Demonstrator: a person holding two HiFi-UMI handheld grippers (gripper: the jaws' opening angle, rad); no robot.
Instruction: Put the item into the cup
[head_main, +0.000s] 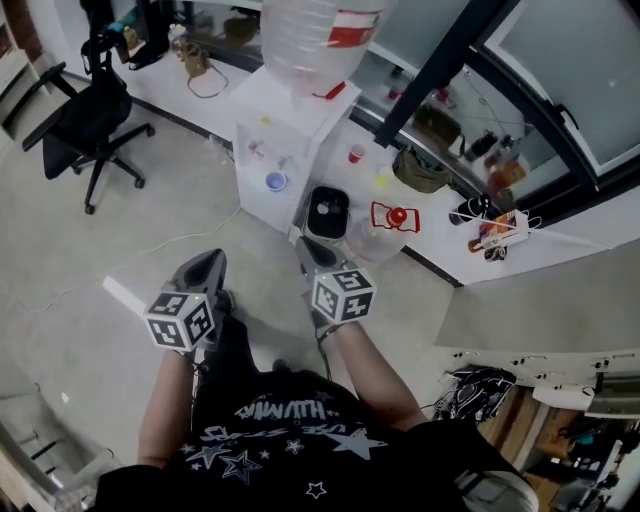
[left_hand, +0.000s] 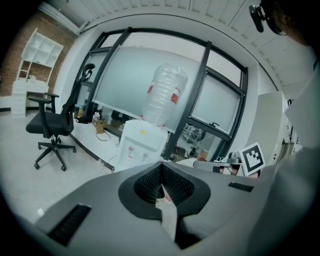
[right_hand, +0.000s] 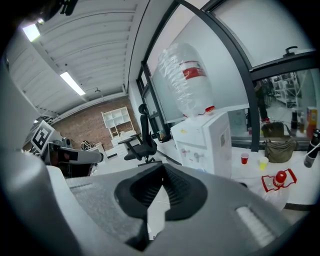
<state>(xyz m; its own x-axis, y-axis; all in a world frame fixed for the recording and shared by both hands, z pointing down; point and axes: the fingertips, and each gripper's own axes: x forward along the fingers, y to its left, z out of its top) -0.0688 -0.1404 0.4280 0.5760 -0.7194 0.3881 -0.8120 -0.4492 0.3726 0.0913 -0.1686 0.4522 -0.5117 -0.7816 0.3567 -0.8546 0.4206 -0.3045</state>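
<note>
I hold my left tongs and right tongs fully closed, jaws pressed together on nothing, over the floor. The red cup stands on the white counter, well ahead of both tongs, beside the water dispenser.

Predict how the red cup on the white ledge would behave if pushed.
The red cup looks small and open-topped, so it is probably light and easy to tip. The ledge looks smooth, so it may slide first.
</note>
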